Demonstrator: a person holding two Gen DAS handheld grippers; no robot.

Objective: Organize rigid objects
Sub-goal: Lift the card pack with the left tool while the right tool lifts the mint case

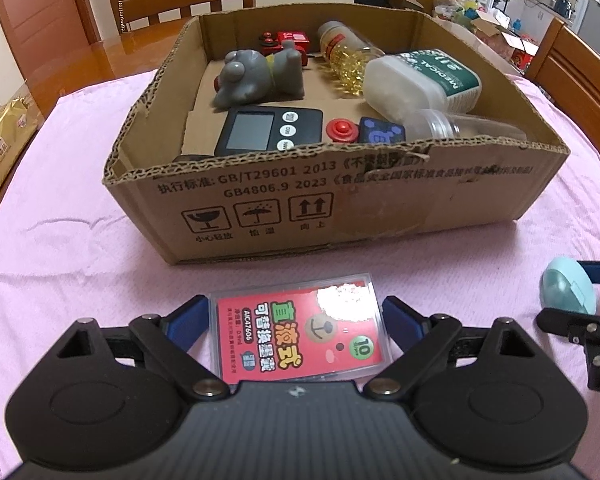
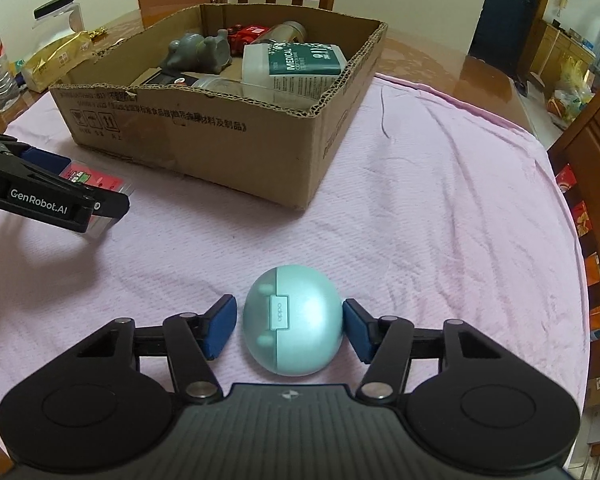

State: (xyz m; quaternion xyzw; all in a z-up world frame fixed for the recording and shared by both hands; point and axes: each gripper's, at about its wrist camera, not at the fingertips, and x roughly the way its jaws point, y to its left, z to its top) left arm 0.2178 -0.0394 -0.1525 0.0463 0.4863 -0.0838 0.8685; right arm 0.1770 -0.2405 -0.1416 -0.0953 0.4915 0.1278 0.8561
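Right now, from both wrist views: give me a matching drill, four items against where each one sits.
Items:
1. teal earbud case
2. red card pack
3. grey toy
4. gold bag

Places:
A. inside the cardboard box
B. between the left gripper fingers, on the pink cloth
C. on the bare table, beyond the cloth
D. between the right gripper fingers, on the cloth

Pairs: 1-D, 2-B, 3-A, 4-C

Soft, even indoor light, both fisheye views sharp at centre.

Glare whitens the clear plastic red-label card case (image 1: 298, 332); the glossy wooden table (image 2: 424, 62) reflects light; edges bow and darken, and faint shadows lie on the pink cloth (image 2: 440, 208).
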